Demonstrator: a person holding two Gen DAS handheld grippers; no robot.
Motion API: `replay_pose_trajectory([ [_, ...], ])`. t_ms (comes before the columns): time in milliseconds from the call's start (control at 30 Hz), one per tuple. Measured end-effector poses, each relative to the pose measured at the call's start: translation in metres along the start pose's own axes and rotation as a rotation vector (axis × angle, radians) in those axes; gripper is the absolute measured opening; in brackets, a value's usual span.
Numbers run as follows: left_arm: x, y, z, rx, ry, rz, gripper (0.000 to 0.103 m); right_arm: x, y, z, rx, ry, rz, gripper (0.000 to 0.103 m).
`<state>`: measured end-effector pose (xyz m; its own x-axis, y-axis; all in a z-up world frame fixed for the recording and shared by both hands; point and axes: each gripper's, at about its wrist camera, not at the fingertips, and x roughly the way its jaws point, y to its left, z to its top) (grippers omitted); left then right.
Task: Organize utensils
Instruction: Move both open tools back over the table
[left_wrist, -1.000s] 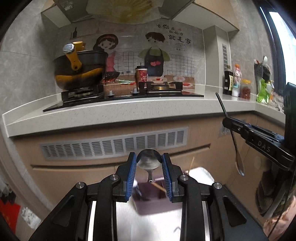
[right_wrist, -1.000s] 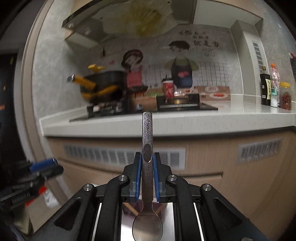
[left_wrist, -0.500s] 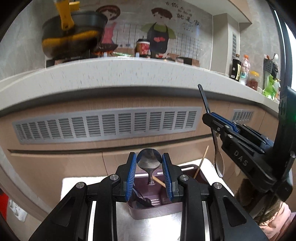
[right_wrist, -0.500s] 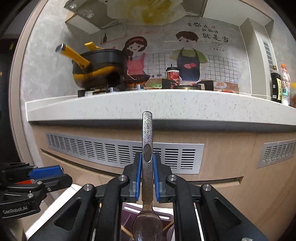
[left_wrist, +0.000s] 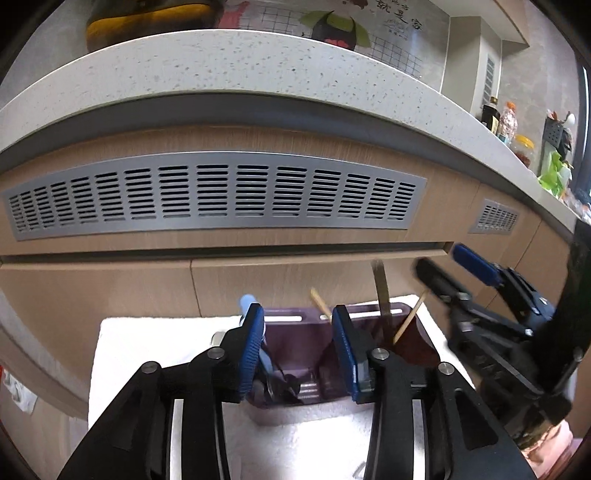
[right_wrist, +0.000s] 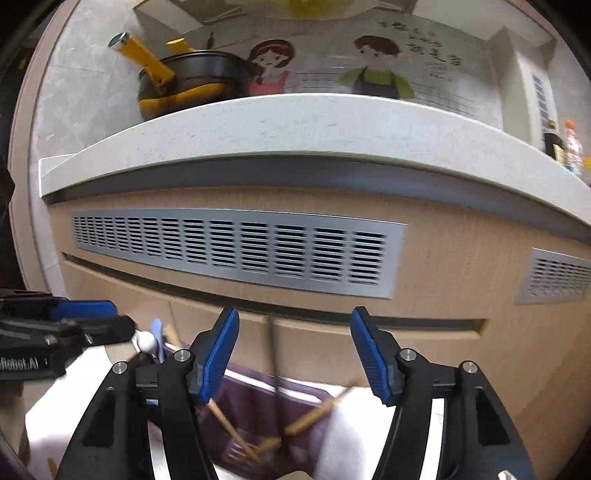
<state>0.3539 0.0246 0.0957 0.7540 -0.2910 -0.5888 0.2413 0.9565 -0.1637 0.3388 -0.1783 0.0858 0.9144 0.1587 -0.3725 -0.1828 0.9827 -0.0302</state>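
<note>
Left gripper jaws apart, empty; spoon held 0.5 s ago released. Right gripper jaws apart, empty; its spoon now upright in purple holder with chopsticks, other utensils. Holder sits on white surface below counter.

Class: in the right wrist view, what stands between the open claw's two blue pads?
Right wrist view: a thin upright metal handle rising from the purple utensil caddy, touching neither blue pad.
</note>
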Motion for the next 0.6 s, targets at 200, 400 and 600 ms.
replay_pose_trajectory([
  [200,-0.032,0.014,-0.027,-0.024,0.013,0.068,0.053,-0.034,-0.024,-0.022,0.024,0.084,-0.04,0.073],
  [400,-0.052,0.033,-0.083,-0.052,0.112,0.129,0.057,-0.068,-0.035,-0.066,0.051,0.197,-0.089,0.083],
  [600,-0.059,0.05,-0.133,-0.083,0.225,0.15,0.057,-0.092,-0.033,-0.106,0.073,0.296,-0.065,0.091],
])
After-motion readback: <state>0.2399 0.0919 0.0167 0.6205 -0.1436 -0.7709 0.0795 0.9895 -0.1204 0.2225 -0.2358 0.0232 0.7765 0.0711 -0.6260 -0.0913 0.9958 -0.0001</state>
